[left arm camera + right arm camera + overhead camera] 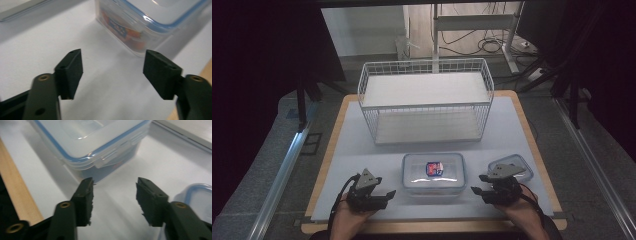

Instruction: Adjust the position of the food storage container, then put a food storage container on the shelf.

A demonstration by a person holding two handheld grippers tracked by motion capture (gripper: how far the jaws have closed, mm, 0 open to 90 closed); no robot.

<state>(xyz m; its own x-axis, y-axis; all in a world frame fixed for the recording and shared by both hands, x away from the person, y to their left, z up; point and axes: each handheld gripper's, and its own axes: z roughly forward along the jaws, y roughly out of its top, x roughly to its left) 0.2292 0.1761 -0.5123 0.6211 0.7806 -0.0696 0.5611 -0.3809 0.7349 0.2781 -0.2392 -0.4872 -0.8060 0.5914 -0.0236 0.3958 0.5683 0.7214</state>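
Note:
A clear lidded box [433,173] with a blue seal sits at the front middle of the white mat, and a red and blue packet [433,168] shows through its lid. My left gripper [388,194] lies just left of the box, pointing at it, jaws open and empty. In the left gripper view the box [140,22] stands a little beyond the left gripper [112,65]. My right gripper [478,190] is just right of the box, jaws open with nothing between them. The right gripper view has the box's latched side [95,142] ahead of the right gripper [115,192].
A white wire basket [426,100] stands on the far half of the mat. A second small blue-rimmed container [518,162] sits behind my right gripper, and its rim [197,195] is close to my right jaw. The wooden table edge [432,227] runs along the front.

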